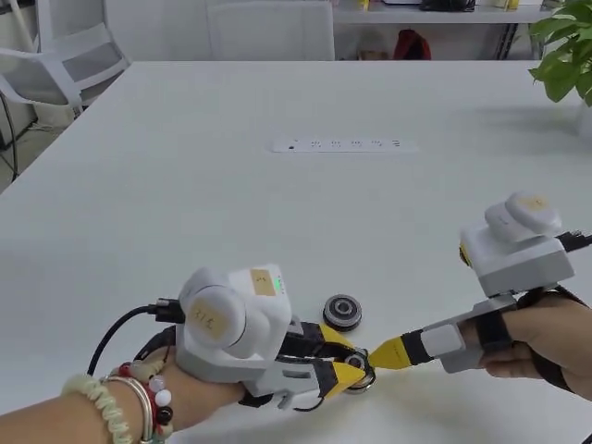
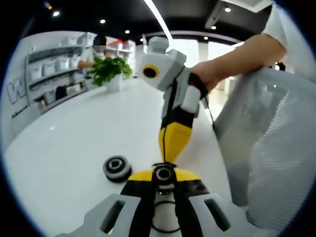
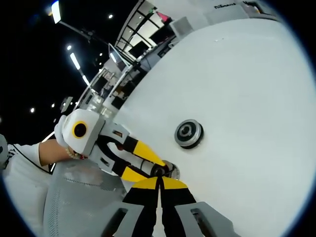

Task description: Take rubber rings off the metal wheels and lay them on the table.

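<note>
"Two wheels, then?"

"Yes, small metal ones with black rubber rings. The free wheel lies on the white table, just beyond the grippers. The left gripper has its yellow jaws closed round the held wheel."

"And the right gripper?"

"Jaws pressed together, tips touching the held wheel. Whether they pinch its ring, I cannot tell. The left gripper view adds a grey mesh chair at the near edge. Bare tabletop runs far to a white power strip."

Left gripper fingers clamp a metal wheel; right gripper, fingers together, meets them tip-to-tip.
</note>
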Tool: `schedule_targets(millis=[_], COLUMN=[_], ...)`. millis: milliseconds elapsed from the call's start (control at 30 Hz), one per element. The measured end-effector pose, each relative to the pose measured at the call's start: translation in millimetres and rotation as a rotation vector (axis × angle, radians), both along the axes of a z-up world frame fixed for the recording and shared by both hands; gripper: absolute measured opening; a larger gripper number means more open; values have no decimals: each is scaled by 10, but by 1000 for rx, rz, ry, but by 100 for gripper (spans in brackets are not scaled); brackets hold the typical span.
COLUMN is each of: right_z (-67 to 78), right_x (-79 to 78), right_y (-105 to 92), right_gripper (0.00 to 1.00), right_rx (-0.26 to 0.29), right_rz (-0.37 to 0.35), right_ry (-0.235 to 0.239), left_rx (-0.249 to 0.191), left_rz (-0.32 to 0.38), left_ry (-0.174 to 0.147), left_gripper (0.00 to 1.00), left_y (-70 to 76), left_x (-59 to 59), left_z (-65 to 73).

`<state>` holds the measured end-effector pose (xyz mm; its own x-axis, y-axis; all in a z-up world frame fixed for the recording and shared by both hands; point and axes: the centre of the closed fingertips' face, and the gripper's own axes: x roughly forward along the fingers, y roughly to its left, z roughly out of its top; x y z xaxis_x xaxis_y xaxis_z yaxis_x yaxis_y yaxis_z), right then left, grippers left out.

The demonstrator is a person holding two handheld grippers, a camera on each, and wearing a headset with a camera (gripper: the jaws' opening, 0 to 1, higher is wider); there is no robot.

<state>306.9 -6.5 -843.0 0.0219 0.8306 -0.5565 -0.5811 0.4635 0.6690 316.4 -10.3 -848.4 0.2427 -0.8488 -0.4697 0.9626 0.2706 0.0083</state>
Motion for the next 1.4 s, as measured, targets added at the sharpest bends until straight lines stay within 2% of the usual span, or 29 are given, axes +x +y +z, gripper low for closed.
schedule_targets(millis=[433, 800, 900, 1100, 1167, 1233, 1400], right_z=[72, 37, -22, -45, -33, 24, 36], right_x=[-29, -14, -9, 3, 2, 10, 27], right_y=[70, 65, 37, 26, 35, 66, 59], right_gripper=[0, 0, 0, 0, 0, 0, 0], right_rx=[53, 44, 11, 2, 9, 41, 50], right_rz=[6, 0, 0, -4, -1, -1, -10], right_ry=[19, 19, 14, 13, 12, 8, 11], left_rx=[0, -8, -7, -16, -16, -15, -15], left_rz=[0, 6, 7, 12, 12, 11, 11], left_ry=[-1, 1, 1, 4, 4, 4, 3], left_gripper=[14, 14, 14, 14, 14, 14, 14], left_y=[-1, 2, 1, -4, -3, -3, -3], left_x=[2, 1, 3, 4, 5, 4, 3], left_z=[0, 1, 2, 3, 3, 3, 3])
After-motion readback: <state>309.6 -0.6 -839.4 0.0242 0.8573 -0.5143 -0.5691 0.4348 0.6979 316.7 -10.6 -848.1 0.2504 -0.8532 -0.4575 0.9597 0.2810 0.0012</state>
